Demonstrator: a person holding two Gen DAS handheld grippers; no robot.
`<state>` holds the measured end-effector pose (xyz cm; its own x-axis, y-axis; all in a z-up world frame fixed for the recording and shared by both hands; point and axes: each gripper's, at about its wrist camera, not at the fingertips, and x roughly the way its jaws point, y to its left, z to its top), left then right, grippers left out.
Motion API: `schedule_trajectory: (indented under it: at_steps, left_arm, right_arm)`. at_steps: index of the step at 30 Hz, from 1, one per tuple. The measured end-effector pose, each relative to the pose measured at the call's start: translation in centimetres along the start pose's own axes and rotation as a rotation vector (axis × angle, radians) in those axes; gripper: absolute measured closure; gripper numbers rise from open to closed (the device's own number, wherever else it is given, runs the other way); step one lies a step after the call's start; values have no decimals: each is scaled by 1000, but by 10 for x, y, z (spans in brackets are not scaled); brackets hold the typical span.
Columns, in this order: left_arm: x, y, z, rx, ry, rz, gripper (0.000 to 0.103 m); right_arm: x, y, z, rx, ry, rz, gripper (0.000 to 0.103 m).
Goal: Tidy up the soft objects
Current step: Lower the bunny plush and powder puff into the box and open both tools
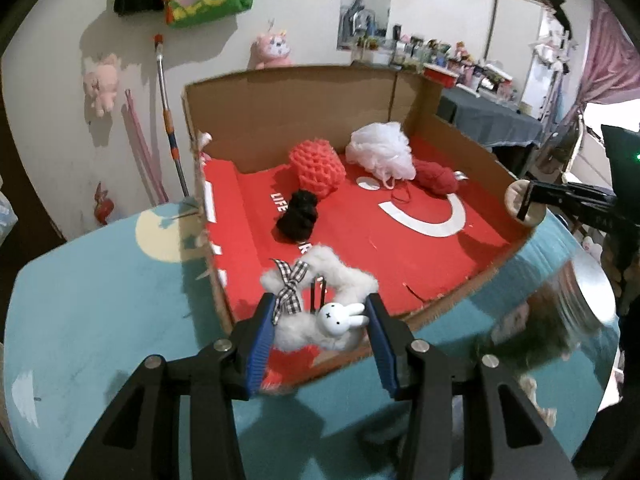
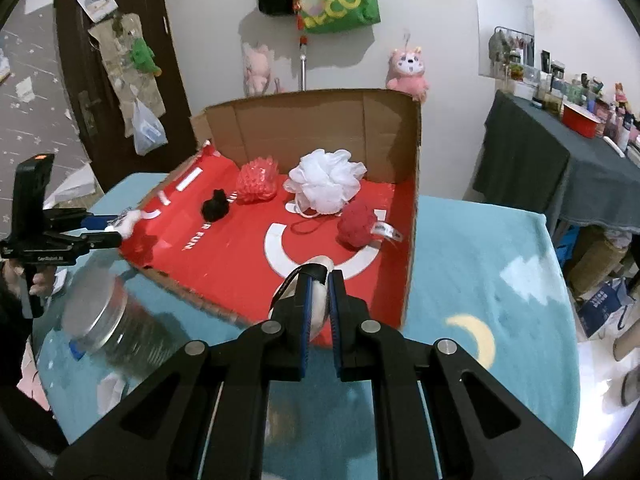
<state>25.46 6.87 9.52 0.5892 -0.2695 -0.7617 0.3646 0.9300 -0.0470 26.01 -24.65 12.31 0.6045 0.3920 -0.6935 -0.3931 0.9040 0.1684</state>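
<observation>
Two grippers hold soft things over the near edges of a cardboard box.

The fluffy white hair tie [image 1: 320, 316], with a checked bow and a tiny bunny, sits between the blue pads of the left gripper [image 1: 320, 312] at the box's near left corner; its jaws are partly open and press the tie on both sides. The right gripper [image 2: 319, 280] has its jaws almost closed on a cream puff [image 2: 320, 300] over the near edge. On the red floor of the box [image 1: 400, 264] lie a black scrunchie [image 1: 298, 216], a coral mesh ball [image 1: 318, 168], a white bath pouf [image 1: 380, 152] and a dark red yarn ball [image 2: 356, 224], near the far wall. The box rests on a blue cloth [image 2: 480, 280].
</observation>
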Motion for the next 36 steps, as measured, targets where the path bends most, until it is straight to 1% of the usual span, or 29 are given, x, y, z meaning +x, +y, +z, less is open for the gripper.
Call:
schedule_trajectory:
  at_steps: [4, 7, 12, 16, 19, 22, 28, 36]
  left_arm:
    - [27, -4, 10, -6, 72, 32, 56]
    - [43, -6, 16, -3, 110, 52, 56]
    - [59, -11, 23, 25, 144, 109, 56]
    - [64, -15, 28, 30, 156, 110, 56]
    - [68, -21, 29, 52, 164, 130, 56]
    - [76, -25, 29, 65, 190, 135, 56]
    - [87, -18, 26, 62, 218, 151, 55]
    - [86, -18, 24, 69, 218, 138, 53]
  right_arm:
    - [31, 3, 18, -3, 84, -19, 95]
    - [56, 6, 24, -24, 150, -61, 95]
    - [90, 8, 27, -52, 251, -121, 95]
    - [108, 4, 25, -57, 312, -161, 95]
    - [111, 6, 25, -76, 319, -175, 94]
    - [113, 7, 25, -93, 333, -189, 94]
    - [119, 17, 22, -181, 358, -250, 93]
    - [120, 20, 19, -224, 368, -259, 91]
